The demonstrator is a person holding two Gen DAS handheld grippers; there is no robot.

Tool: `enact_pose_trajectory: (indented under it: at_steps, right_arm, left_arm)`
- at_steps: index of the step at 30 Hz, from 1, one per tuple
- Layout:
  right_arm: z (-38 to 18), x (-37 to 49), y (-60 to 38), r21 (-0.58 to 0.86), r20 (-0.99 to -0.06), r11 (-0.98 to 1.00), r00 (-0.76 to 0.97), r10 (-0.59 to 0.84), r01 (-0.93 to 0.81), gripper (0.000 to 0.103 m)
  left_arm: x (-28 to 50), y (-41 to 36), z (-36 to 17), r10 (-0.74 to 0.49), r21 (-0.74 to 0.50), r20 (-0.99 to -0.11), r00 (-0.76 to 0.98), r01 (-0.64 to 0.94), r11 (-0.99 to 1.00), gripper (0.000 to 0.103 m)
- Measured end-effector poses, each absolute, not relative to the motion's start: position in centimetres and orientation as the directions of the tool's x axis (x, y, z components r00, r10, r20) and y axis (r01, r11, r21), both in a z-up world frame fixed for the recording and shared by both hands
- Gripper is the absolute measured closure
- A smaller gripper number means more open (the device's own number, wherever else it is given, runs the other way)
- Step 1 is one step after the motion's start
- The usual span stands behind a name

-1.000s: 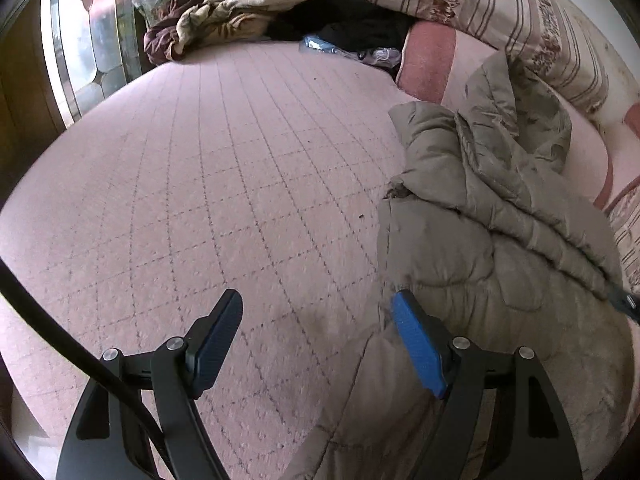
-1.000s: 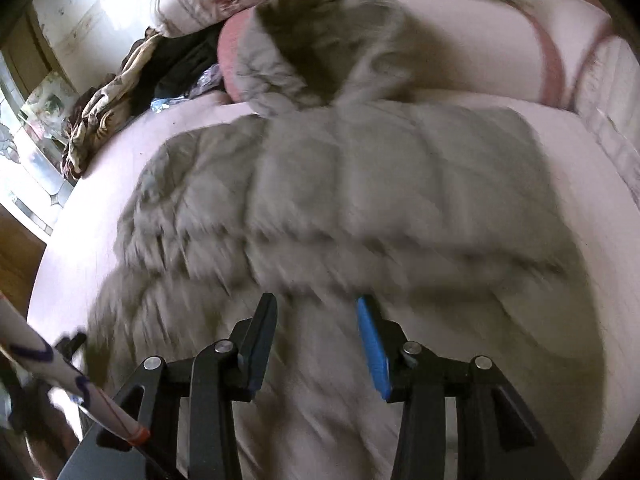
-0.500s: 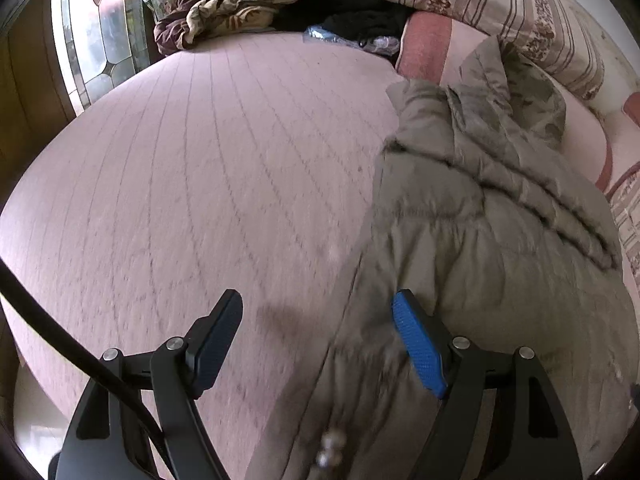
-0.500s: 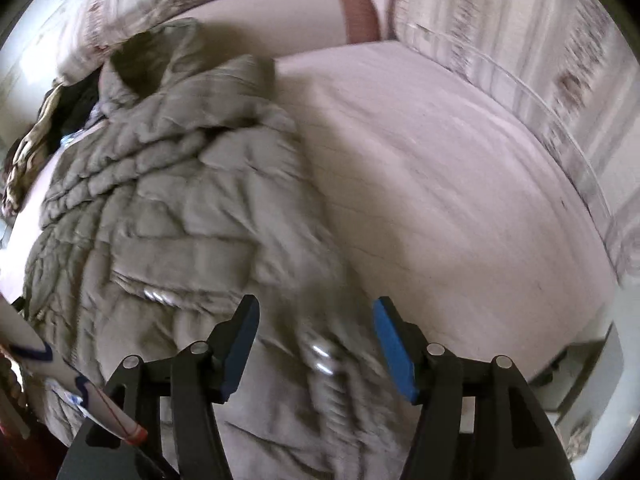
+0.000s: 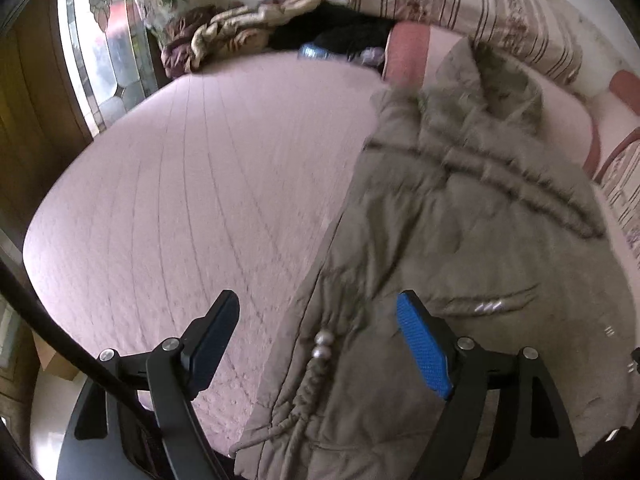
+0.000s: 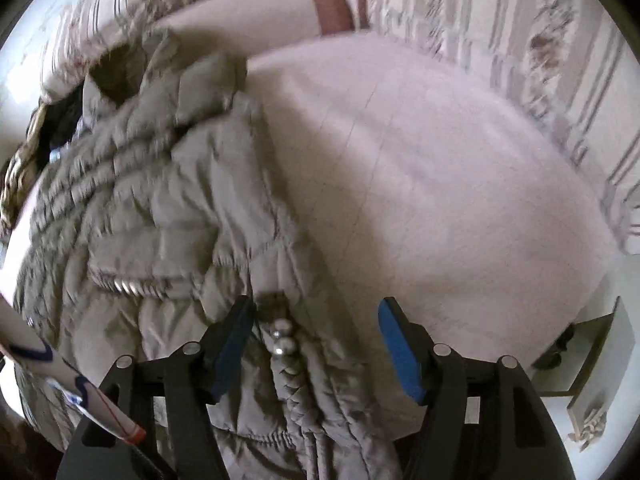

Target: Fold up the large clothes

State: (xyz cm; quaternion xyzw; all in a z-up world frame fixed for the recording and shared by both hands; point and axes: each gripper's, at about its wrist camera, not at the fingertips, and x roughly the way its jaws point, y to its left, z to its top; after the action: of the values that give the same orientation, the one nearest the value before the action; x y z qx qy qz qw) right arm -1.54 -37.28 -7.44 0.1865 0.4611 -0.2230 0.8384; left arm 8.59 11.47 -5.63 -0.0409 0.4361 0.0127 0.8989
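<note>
Quilted grey-brown puffer jacket (image 5: 472,240), matt padded cloth with stitched ridges. Braided cloth cord (image 6: 294,396) ending in shiny metallic beads (image 6: 284,340). Pale pink bedspread (image 5: 180,184), soft matt quilted fabric. Gripper fingers (image 5: 212,340) of matt black plastic with rough blue textured pads (image 5: 424,348) and small bright metal screws (image 5: 170,345). Leaded glass pane (image 5: 104,48), glossy.

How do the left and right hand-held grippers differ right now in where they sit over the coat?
The left hand-held gripper straddles the coat's left edge, one finger over bare bedspread. The right hand-held gripper straddles the coat's right edge, over the beaded drawcord. Both are open, gripping nothing.
</note>
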Motion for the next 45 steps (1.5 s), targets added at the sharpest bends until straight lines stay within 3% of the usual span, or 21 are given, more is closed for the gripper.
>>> enact_pose_trajectory:
  at_steps: [5, 11, 18, 24, 31, 35, 43, 44, 45]
  right_arm:
    - [-1.1, -0.9, -35.2, 0.172, -0.784, 0.866, 0.598, -0.168, 0.469, 0.034]
    - [2.4, 4.8, -30.2, 0.196, -0.765, 0.918, 0.640, -0.076, 0.344, 0.032]
    - [5.0, 17.3, -24.8, 0.129, -0.762, 0.965, 0.645, -0.052, 0.230, 0.032]
    - [5.7, 30.0, -23.0, 0.181, -0.767, 0.963, 0.641, 0.011, 0.200, 0.032]
    - [6.3, 46.0, -21.2, 0.185, -0.747, 0.950, 0.664, -0.031, 0.253, 0.027]
    - [6.5, 54.5, -21.1, 0.274, -0.725, 0.912, 0.688, -0.013, 0.306, 0.025]
    - [1.6, 62.7, -22.8, 0.366, -0.768, 0.824, 0.641, 0.004, 0.433, 0.024]
    - [1.2, 62.9, -23.0, 0.376, -0.768, 0.818, 0.640, 0.013, 0.435, 0.029]
    - [0.9, 62.9, -23.1, 0.390, -0.762, 0.818, 0.647, 0.028, 0.424, 0.053]
  left_arm:
    - [11.6, 10.1, -3.0, -0.042, -0.088, -0.770, 0.637, -0.041, 0.995, 0.023]
    - [16.7, 8.8, -1.7, -0.057, -0.117, -0.746, 0.664, -0.047, 0.992, 0.023]
    - [21.5, 10.0, -3.6, -0.071, -0.151, -0.743, 0.666, -0.063, 0.987, 0.023]
    - [23.6, 11.8, -7.3, -0.109, -0.180, -0.784, 0.612, -0.056, 0.982, 0.023]
    - [26.4, 13.0, -8.2, -0.148, -0.235, -0.794, 0.590, -0.073, 0.969, 0.023]
    - [27.4, 13.3, -9.0, -0.146, -0.239, -0.807, 0.572, -0.090, 0.967, 0.023]
    - [28.9, 13.6, -11.0, -0.176, -0.261, -0.841, 0.512, -0.100, 0.960, 0.023]
    - [28.9, 13.4, -11.2, -0.170, -0.254, -0.844, 0.508, -0.100, 0.962, 0.023]
    - [28.9, 13.4, -11.3, -0.167, -0.251, -0.846, 0.507, -0.101, 0.963, 0.023]
